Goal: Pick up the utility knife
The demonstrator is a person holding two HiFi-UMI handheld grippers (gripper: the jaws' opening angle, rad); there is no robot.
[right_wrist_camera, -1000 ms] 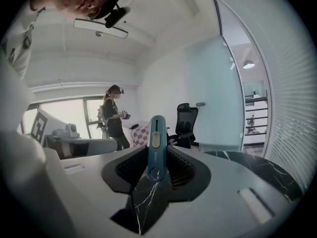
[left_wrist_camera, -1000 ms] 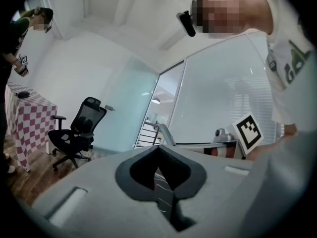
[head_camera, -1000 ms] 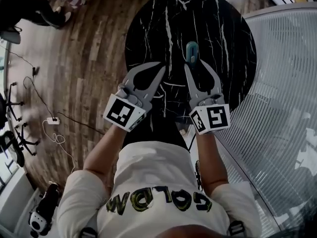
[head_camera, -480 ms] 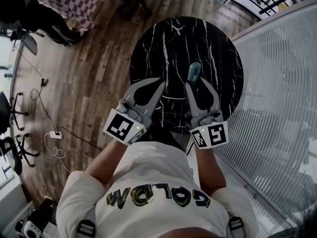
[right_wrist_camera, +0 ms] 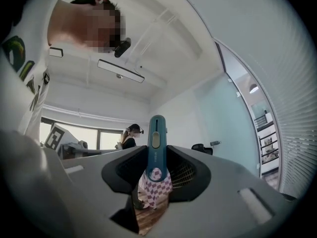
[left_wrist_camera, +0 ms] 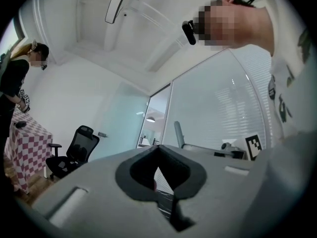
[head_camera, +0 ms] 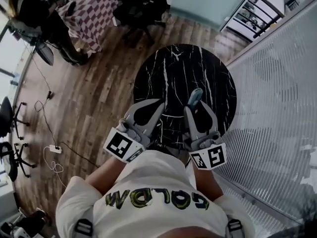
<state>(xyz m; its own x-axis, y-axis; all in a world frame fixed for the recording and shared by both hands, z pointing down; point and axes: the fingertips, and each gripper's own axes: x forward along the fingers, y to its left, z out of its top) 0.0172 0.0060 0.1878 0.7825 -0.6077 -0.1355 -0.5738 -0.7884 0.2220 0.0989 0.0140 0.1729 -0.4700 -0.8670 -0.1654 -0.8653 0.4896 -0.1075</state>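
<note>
The utility knife [head_camera: 194,97] is teal with a pale slider. It is held in the air over the near edge of the round black marble table [head_camera: 168,68]. My right gripper [head_camera: 194,107] is shut on it, and the handle sticks out past the fingertips. In the right gripper view the knife [right_wrist_camera: 157,143] stands upright between the jaws of the right gripper [right_wrist_camera: 157,158], pointing up towards the ceiling. My left gripper [head_camera: 159,103] hovers beside it on the left, its tips together and nothing in them. In the left gripper view, the left gripper [left_wrist_camera: 158,148] shows its jaws meeting at a point.
A glass wall with blinds [head_camera: 277,108] runs close along the right. Wooden floor [head_camera: 94,98] surrounds the table. A checkered table [head_camera: 86,14], black office chairs [head_camera: 141,6] and a person [head_camera: 34,9] are at the far left. Cables and a power strip [head_camera: 53,148] lie on the floor.
Both grippers have risen together towards the camera, and the knife has come up off the marble top in the right gripper. The table now looks smaller and farther below.
</note>
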